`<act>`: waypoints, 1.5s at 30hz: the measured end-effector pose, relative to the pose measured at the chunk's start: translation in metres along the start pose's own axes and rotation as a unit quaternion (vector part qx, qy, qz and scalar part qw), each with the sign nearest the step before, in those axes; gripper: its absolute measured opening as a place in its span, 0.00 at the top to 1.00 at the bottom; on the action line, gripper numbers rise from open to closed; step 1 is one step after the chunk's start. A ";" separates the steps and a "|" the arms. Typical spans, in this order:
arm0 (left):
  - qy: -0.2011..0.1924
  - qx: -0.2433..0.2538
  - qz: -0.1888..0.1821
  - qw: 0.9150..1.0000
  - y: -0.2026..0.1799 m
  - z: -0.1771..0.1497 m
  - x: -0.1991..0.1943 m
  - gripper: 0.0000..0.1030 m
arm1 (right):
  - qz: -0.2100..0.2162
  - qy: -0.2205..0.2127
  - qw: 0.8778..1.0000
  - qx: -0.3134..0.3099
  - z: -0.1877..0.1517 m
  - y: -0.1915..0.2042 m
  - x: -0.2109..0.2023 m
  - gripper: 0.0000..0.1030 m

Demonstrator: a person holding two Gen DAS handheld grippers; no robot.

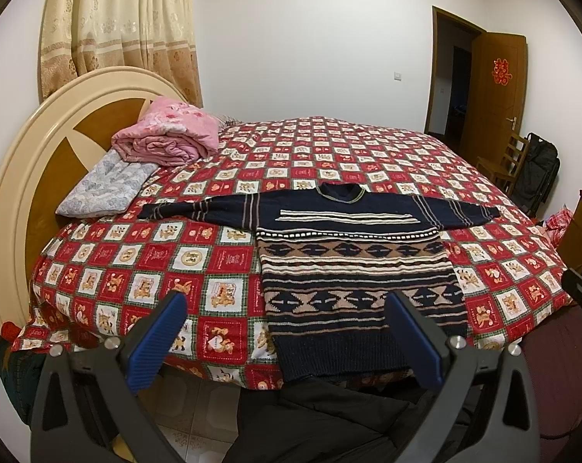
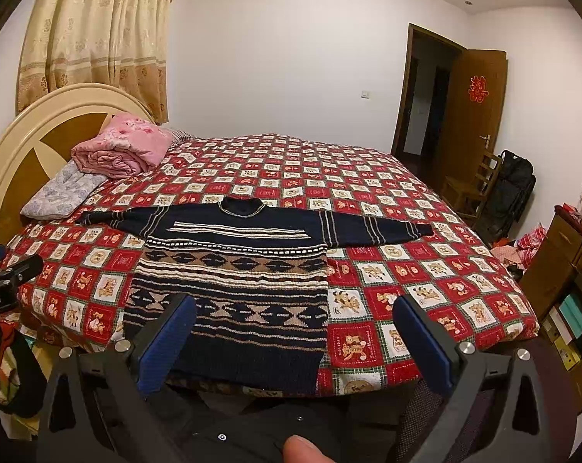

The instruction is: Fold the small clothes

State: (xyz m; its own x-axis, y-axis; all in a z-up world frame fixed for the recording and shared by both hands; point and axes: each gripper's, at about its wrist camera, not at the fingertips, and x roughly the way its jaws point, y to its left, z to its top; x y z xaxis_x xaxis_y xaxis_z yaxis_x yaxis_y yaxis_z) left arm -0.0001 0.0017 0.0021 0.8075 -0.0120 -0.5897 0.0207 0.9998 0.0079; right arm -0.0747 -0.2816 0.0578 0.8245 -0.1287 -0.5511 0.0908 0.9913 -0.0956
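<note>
Nearby, a pink blanket sits clear of the flat sweater; both grippers hover before the bed, jaws spread.

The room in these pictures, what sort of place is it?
A home bedroom, most likely. A large bed with a rounded headboard fills it, a patterned sweater lies spread flat on the cover, and curtains hang behind. A folded pink quilt sits near the headboard.
</note>
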 end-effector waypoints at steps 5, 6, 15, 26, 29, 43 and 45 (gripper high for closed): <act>0.002 0.000 0.000 1.000 0.001 0.001 0.000 0.00 | -0.002 0.003 1.000 -0.001 -0.002 -0.001 0.004 0.01; 0.002 0.000 0.000 1.000 0.001 0.000 0.000 0.00 | -0.002 0.004 1.000 0.000 -0.003 -0.001 0.005 0.01; 0.002 -0.001 -0.001 1.000 0.001 0.001 0.001 0.00 | -0.002 0.006 1.000 -0.001 -0.003 0.000 0.006 0.01; 0.007 0.001 -0.003 1.000 -0.002 -0.004 0.000 0.00 | -0.001 0.011 1.000 -0.004 -0.003 0.002 0.010 0.01; 0.009 0.000 -0.004 1.000 -0.002 -0.006 0.002 0.00 | 0.002 0.004 1.000 -0.004 -0.004 0.002 0.012 0.01; 0.051 0.013 0.006 0.999 -0.009 -0.015 0.060 0.00 | 0.036 0.033 0.999 -0.012 -0.023 0.003 0.085 0.01; 0.058 0.022 0.013 0.998 -0.013 -0.018 0.075 0.00 | 0.032 0.041 0.999 -0.011 -0.029 0.001 0.103 0.01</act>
State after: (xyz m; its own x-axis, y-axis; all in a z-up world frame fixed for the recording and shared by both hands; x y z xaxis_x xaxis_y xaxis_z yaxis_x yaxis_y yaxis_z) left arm 0.0497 -0.0118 -0.0567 0.7339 0.0190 -0.6790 0.0279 0.9979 0.0580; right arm -0.0062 -0.2950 -0.0232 0.7802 -0.0689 -0.6218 0.0269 0.9967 -0.0766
